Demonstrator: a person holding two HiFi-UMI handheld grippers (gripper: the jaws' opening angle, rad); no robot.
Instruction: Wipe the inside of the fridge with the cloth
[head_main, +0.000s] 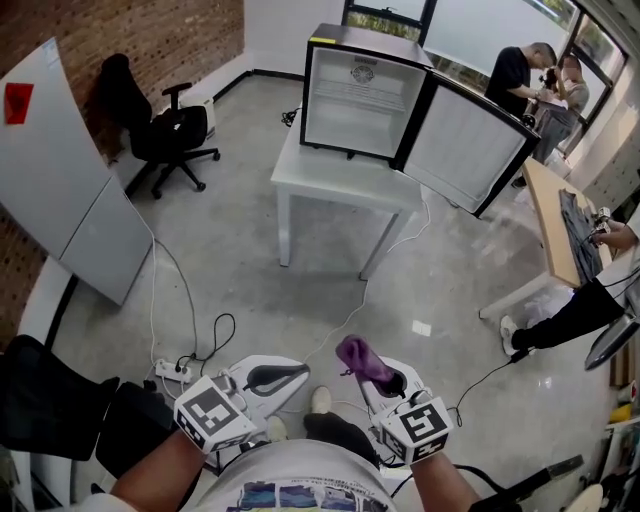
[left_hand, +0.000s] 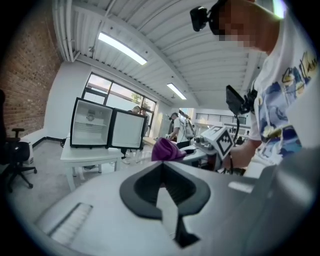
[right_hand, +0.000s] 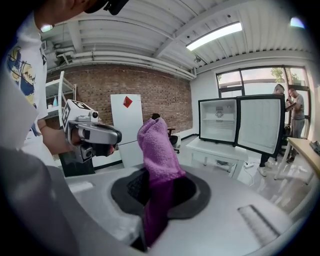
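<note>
Standing well apart from the small black-cased, white-lined fridge (head_main: 352, 100), seen across the concrete floor on a white surface (head_main: 335, 178) with its door (head_main: 465, 145) swung wide. Judging the wiping as not yet begun, with nothing touching any inner wall and all the reaching in and rubbing left to do. Carrying the purple knitted cloth (head_main: 362, 358) in the right gripper (head_main: 392, 381), clamping it with jaws closed tight on its lower part, showing a bunched top standing above the pads and a tail hanging below them in the right gripper view. Holding the left gripper (head_main: 275, 378) just beside the right one, with jaws pressed together on nothing, and seeing the cloth beyond and apart from them in the left gripper view. Pointing both grippers roughly towards the open fridge, too far off for telling any dirt on its pale lining. Needing, by this reading, a walk up to the surface before bringing the cloth inside.
</note>
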